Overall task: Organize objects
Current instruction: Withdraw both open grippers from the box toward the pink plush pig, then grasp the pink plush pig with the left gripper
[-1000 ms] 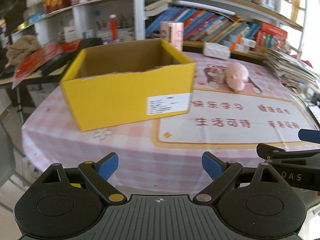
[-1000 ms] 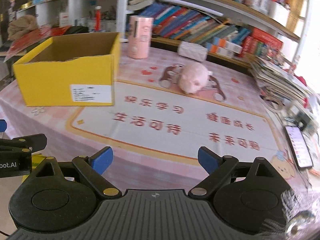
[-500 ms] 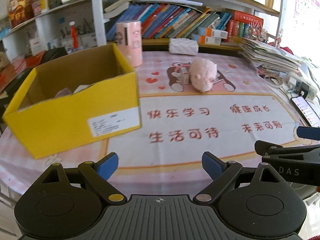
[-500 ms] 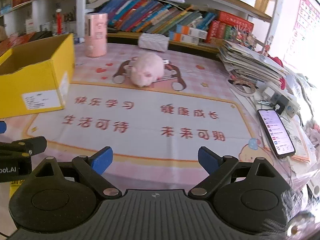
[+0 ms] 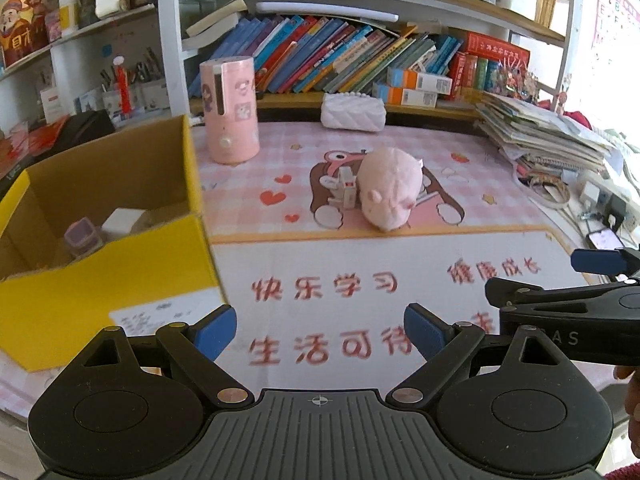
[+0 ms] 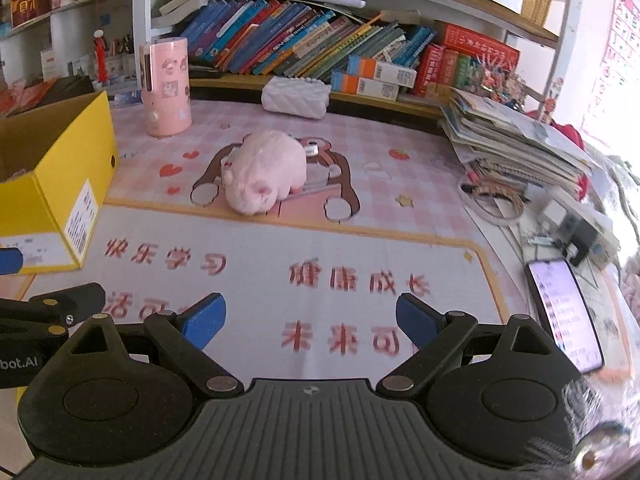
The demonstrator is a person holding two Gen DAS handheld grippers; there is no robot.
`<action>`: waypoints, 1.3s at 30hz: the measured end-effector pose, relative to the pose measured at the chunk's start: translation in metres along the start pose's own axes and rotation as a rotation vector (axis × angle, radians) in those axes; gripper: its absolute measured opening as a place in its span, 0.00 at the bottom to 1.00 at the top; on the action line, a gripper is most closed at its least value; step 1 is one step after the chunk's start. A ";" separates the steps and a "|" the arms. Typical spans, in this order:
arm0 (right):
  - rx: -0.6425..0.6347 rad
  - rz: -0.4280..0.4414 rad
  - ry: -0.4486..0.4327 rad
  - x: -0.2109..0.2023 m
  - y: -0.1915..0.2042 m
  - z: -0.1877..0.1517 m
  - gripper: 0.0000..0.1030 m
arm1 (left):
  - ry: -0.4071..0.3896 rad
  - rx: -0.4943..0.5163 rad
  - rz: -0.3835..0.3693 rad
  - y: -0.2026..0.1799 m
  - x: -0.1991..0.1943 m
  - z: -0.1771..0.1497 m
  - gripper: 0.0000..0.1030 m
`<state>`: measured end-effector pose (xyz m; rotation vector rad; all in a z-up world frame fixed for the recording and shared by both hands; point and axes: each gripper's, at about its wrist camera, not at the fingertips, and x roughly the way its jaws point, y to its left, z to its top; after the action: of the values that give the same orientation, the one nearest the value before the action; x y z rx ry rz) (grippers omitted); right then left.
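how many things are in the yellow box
2 show: a lilac container and a white block beside it, both on the floor of the box. The near wall hides part of the floor, so more may lie there.

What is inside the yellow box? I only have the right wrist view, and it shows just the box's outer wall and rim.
Observer: In the left wrist view the yellow box is open, and a small lilac container and a white block lie in it.
Operator: Anything beside the pink plush toy on its box side? The toy hides that here.
Observer: Yes, a small white and pink toy piece stands against the pink plush toy.
Operator: Is the left gripper holding anything?
Observer: No, the left gripper has its jaws wide apart with only tablecloth between them.
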<state>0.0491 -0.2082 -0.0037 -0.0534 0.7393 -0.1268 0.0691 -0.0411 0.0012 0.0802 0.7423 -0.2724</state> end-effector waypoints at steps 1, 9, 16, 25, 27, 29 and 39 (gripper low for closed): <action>-0.004 0.006 -0.003 0.003 -0.002 0.004 0.89 | -0.001 -0.002 0.002 -0.002 0.003 0.003 0.90; -0.036 0.058 -0.013 0.028 -0.022 0.026 0.89 | -0.007 -0.040 0.015 -0.018 0.021 0.019 0.90; -0.044 0.093 -0.017 0.045 -0.042 0.036 0.89 | -0.007 -0.069 0.031 -0.031 0.034 0.027 0.90; -0.024 0.129 -0.037 0.060 -0.065 0.045 0.87 | -0.020 -0.069 0.059 -0.048 0.049 0.040 0.90; -0.011 0.132 -0.042 0.063 -0.069 0.047 0.87 | -0.024 -0.064 0.064 -0.051 0.053 0.044 0.90; 0.006 0.131 -0.051 0.066 -0.074 0.050 0.87 | -0.027 -0.057 0.067 -0.055 0.058 0.049 0.90; 0.037 0.087 -0.126 0.083 -0.098 0.066 0.87 | -0.015 0.009 0.090 -0.071 0.103 0.076 0.88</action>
<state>0.1451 -0.3165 -0.0009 0.0059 0.6124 -0.0535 0.1722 -0.1447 -0.0110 0.1194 0.7210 -0.1903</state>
